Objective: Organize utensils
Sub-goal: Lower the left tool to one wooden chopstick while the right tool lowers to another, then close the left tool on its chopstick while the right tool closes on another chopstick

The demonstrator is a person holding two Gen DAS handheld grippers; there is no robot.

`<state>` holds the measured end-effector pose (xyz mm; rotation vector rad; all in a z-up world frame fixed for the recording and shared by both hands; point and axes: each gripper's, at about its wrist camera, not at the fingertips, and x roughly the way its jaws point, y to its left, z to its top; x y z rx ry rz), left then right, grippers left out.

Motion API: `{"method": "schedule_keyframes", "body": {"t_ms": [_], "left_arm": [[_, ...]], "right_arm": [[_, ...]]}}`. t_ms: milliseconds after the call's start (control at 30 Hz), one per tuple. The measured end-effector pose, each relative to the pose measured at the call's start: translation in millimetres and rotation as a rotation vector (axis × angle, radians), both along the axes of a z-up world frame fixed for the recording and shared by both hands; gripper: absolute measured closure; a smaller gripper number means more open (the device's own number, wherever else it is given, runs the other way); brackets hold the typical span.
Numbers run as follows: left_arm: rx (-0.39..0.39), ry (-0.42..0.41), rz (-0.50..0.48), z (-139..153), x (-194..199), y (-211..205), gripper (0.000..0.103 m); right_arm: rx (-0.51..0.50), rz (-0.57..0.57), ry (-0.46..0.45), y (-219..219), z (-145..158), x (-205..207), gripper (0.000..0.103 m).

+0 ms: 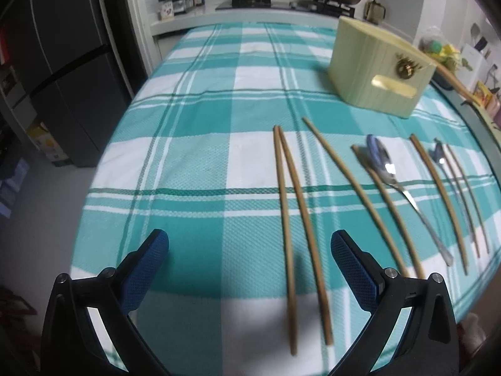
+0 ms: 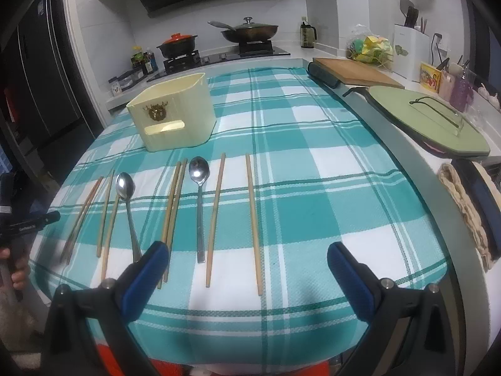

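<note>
Left gripper [image 1: 250, 252]: nearest the left wrist camera, jaws spread wide, nothing held. It hovers above the near edge of the checked tablecloth [image 1: 194, 144], and the near ends of a pair of chopsticks [image 1: 292, 219] lie in the gap between its fingers, not touching them.

Right gripper [image 2: 248, 264]: jaws likewise wide apart and holding nothing, positioned over the near edge of the same cloth.

Utensil layout, right wrist view, left to right, all lying flat in a row with their lengths pointing away from the camera:
- a thin dark pair of chopsticks [image 2: 82, 216] at the far left;
- two light chopsticks [image 2: 108, 216], close together;
- a spoon [image 2: 126, 202], bowl at the far end;
- another pair of chopsticks [image 2: 172, 210], touching along their length, near ends hidden behind the left finger [image 2: 147, 269];
- a second spoon [image 2: 199, 194], bowl at the far end;
- a single chopstick [image 2: 215, 216];
- a single chopstick [image 2: 253, 219], set apart to the right.

Holder: a cream box [image 2: 175, 116] with an open top stands upright beyond the row, behind the spoons. A brass ornament [image 2: 157, 112] and a slot mark its front face.

Behind the table: a stove carrying a pot [image 2: 177, 44] and a lidded pan [image 2: 249, 31].
</note>
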<state>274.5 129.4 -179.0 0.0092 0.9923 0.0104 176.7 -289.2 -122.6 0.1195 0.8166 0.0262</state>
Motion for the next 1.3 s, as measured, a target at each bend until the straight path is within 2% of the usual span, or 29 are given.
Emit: {"method": "schedule_keyframes", "body": {"t_ms": [267, 467, 600, 667, 700, 733, 900, 1033, 1067, 1200, 1233, 1300], "left_arm": [[0.082, 0.077, 0.004, -34, 32, 6, 0.0], [0.063, 0.108, -0.028, -36, 44, 11, 0.0], [0.013, 0.177, -0.056, -39, 62, 15, 0.0], [-0.001, 0.203, -0.058, -40, 69, 17, 0.0], [0.006, 0.209, -0.062, -39, 72, 16, 0.0], [0.01, 0.214, -0.065, -39, 74, 14, 0.0], [0.027, 0.237, -0.074, -38, 84, 11, 0.0], [0.07, 0.25, -0.108, -35, 94, 3, 0.002], [0.081, 0.248, -0.122, -34, 98, -1, 0.007], [0.091, 0.26, -0.19, -27, 111, -19, 0.03], [0.091, 0.263, -0.201, -27, 114, -23, 0.037], [0.073, 0.271, -0.22, -25, 121, -30, 0.057]], "right_arm": [[-0.016, -0.03, 0.006, -9, 3, 8, 0.0], [-0.016, -0.024, 0.036, -17, -3, 23, 0.0], [-0.037, 0.046, 0.095, -17, -16, 48, 0.001], [-0.066, 0.098, 0.147, -13, -28, 64, 0.016], [-0.079, 0.123, 0.17, -11, -35, 73, 0.038], [-0.09, 0.14, 0.202, -9, -42, 83, 0.052], [-0.041, 0.203, 0.344, -2, -77, 121, 0.053], [-0.158, 0.29, 0.356, 19, -81, 146, 0.054], [-0.168, 0.302, 0.365, 21, -81, 153, 0.056], [-0.175, 0.313, 0.399, 26, -78, 189, 0.081], [-0.174, 0.312, 0.407, 27, -78, 199, 0.087], [-0.17, 0.305, 0.421, 27, -78, 214, 0.094]]}}
